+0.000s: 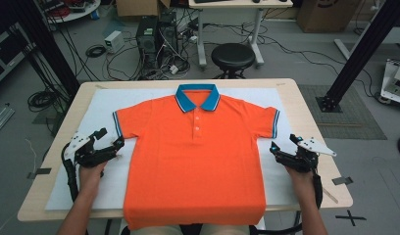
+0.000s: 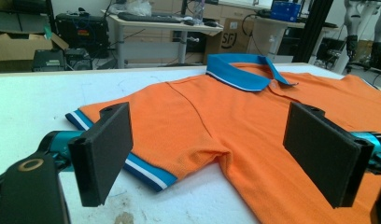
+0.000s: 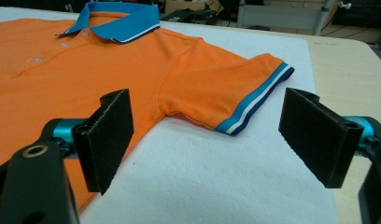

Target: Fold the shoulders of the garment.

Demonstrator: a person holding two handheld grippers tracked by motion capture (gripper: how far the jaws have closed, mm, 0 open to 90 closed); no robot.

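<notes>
White foam mat (image 1: 107, 105) carries the flat orange polo shirt (image 1: 195, 156); soft, limp knit, so my wide-open, empty left gripper (image 1: 110, 139) and right gripper (image 1: 281, 147) should probably pinch its sleeve hems.

Orange shirt (image 1: 195, 161); its collar (image 1: 197, 96) blue with a white edge stripe; sleeve cuffs (image 3: 254, 99) blue-and-white striped; beneath the shirt a white mat (image 1: 105, 105) on a pale wood table (image 1: 306, 103); black pads (image 2: 104, 149).

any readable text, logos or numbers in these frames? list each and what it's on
"SF": on the brown cardboard box on the floor beyond the table, in the left gripper view.
Orange polo shirt: no print or logo to be seen.
Cardboard box at top right of the high view: a dark mark, too small to read.
</notes>
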